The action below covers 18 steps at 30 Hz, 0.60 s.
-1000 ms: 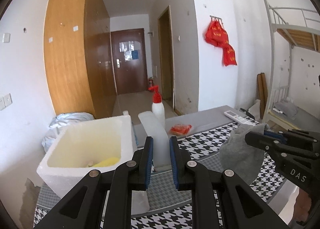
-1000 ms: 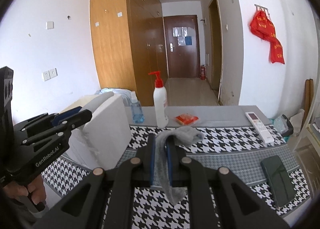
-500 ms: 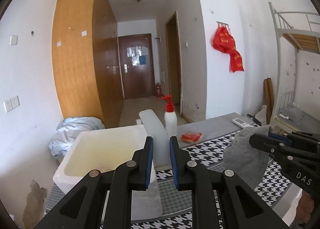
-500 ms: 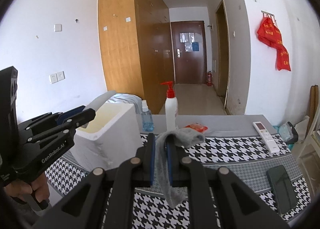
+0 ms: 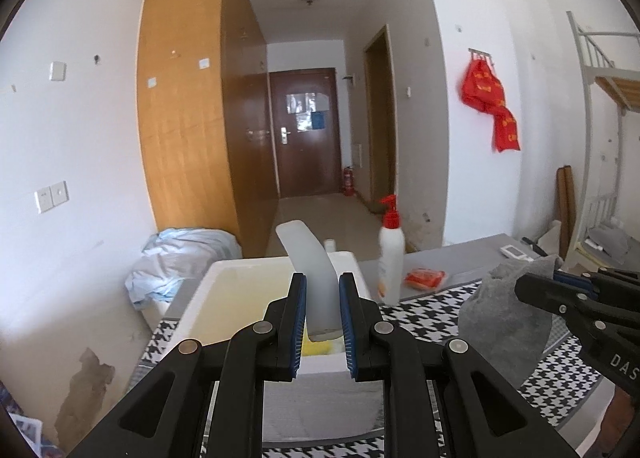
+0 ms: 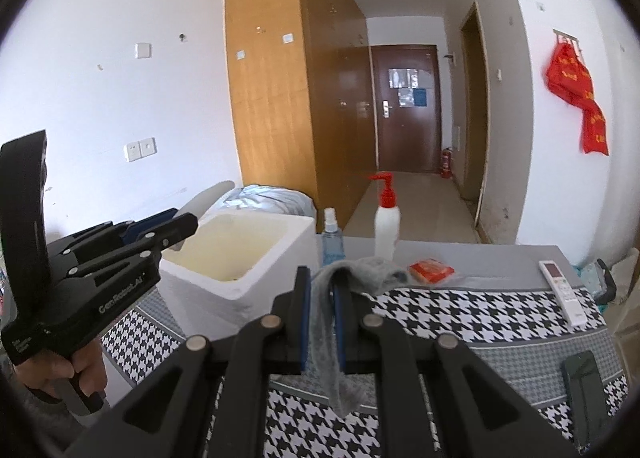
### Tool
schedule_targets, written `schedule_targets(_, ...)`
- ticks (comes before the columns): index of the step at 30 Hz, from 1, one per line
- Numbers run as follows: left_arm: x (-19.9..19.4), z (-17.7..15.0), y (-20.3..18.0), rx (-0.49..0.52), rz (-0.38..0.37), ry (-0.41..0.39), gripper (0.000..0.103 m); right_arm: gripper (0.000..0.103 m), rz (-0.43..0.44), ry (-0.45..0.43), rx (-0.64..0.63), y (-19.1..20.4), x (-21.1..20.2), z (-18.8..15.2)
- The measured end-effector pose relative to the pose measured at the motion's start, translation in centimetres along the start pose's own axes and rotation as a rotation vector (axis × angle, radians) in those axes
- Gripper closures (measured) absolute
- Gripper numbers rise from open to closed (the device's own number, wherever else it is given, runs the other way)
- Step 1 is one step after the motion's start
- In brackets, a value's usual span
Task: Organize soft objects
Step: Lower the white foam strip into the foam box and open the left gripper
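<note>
My left gripper (image 5: 322, 290) is shut on a pale, curved soft slab (image 5: 310, 254) that sticks up between its fingers. It is held above the near rim of the white foam box (image 5: 240, 270), and something yellow (image 5: 318, 346) lies inside the box. My right gripper (image 6: 322, 286) is shut on a grey cloth (image 6: 372, 268), which drapes over the fingers and hangs below them above the houndstooth table cover (image 6: 460, 318). The right wrist view shows the left gripper (image 6: 182, 220) beside the foam box (image 6: 280, 254), held by a hand. The left wrist view shows the grey cloth (image 5: 504, 314) at the right.
Behind the box stand a white pump bottle with a red top (image 6: 386, 226) and a small blue spray bottle (image 6: 332, 238). An orange packet (image 6: 432, 270), a white remote (image 6: 560, 290) and a dark phone (image 6: 584, 390) lie on the table. Pale blue bedding (image 5: 180, 258) is piled beyond the box.
Both grippers have moved left towards the foam box and risen a little, each keeping its hold. The box now lies straight under the left gripper's fingers instead of off to their left.
</note>
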<state>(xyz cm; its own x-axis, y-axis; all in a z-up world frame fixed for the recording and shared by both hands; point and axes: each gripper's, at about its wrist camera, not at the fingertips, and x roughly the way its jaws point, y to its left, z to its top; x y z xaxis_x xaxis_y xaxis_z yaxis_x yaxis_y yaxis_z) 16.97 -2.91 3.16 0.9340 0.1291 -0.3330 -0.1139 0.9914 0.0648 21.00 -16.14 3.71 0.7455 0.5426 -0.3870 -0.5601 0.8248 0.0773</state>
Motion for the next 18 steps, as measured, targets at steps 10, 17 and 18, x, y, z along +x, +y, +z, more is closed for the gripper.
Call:
schedule_targets(10, 1.7, -0.2, 2.2, -0.027, 0.022, 0.037, 0.085, 0.089, 0.006, 0.018, -0.019, 1.1, 1.5, 0.5)
schedule_targets(17, 3.4, -0.3, 3.1, -0.036, 0.010, 0.061, 0.085, 0.089, -0.007, 0.035, -0.024, 1.2, 2.4, 0.7)
schedule_targets(18, 3.6, -0.2, 3.0, -0.037, 0.010, 0.063, 0.082, 0.089, -0.010, 0.038, -0.023, 1.3, 2.5, 0.7)
